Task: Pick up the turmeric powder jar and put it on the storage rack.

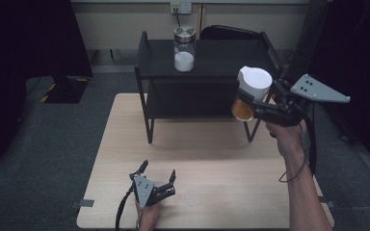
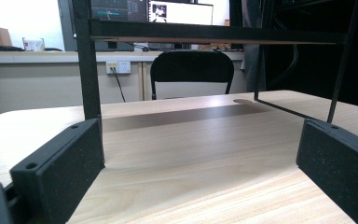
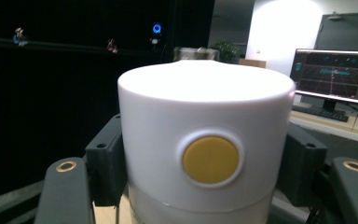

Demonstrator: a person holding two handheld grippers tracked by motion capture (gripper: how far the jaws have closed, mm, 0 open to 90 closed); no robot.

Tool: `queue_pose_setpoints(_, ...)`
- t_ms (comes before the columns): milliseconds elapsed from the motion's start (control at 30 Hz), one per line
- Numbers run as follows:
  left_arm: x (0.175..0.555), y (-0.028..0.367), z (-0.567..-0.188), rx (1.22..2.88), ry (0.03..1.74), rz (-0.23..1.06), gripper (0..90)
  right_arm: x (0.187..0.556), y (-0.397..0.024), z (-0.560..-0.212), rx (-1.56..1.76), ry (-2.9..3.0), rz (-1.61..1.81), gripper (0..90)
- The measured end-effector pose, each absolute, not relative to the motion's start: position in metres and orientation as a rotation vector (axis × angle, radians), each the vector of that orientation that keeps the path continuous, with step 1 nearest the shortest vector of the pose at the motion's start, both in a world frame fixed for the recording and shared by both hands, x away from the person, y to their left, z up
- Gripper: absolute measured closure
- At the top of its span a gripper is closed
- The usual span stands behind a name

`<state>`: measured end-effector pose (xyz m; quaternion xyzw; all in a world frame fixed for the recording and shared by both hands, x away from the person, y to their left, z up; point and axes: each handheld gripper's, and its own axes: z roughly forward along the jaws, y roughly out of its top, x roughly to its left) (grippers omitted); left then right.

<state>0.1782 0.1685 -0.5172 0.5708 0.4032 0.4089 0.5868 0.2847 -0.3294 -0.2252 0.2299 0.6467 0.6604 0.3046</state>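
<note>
Nearest to me, by the near edge of the surface (image 1: 125, 144), the left gripper (image 1: 159, 178) sits low with its jaws released and nothing between them; in the left gripper view they frame bare wood and the foot of the black shelf rack (image 1: 207, 57).

On the far right I have the right gripper (image 1: 250, 103) lifted above the surface with its jaws clenched on a white-capped container (image 1: 250, 94) with an orange-yellow lower part. In the right gripper view the pads (image 3: 103, 163) press on both sides of the white cap, which carries a round yellow button (image 3: 210, 159). The container hangs tilted in the air off the rack's right front corner, at about the height of the top shelf.

I judge this the carry step: container lifted, not yet set down. The likely next move is to bring it over the rack's top shelf, set it upright and lower it before I let go.

A salt jar (image 1: 184, 49) with a metal lid stands at the middle of the top shelf, so the right half is free. The raised side rail at the shelf's right end is the edge to clear first. Below, the surface is open between rack and left gripper.
</note>
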Motion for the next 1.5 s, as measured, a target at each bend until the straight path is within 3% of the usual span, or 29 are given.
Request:
queue_pose_setpoints(933, 0.178, 0.168, -0.517, 1.333, 0.940, 0.953, 0.2, 0.374, -0.289, -0.171, 0.693, 1.658, 1.699, 30.5)
queue_pose_setpoints(1500, 0.178, 0.169, -0.517, 1.334, 0.939, 0.953, 0.2, 0.410, -0.272, -0.175, 0.757, 1.701, 1.653, 30.3)
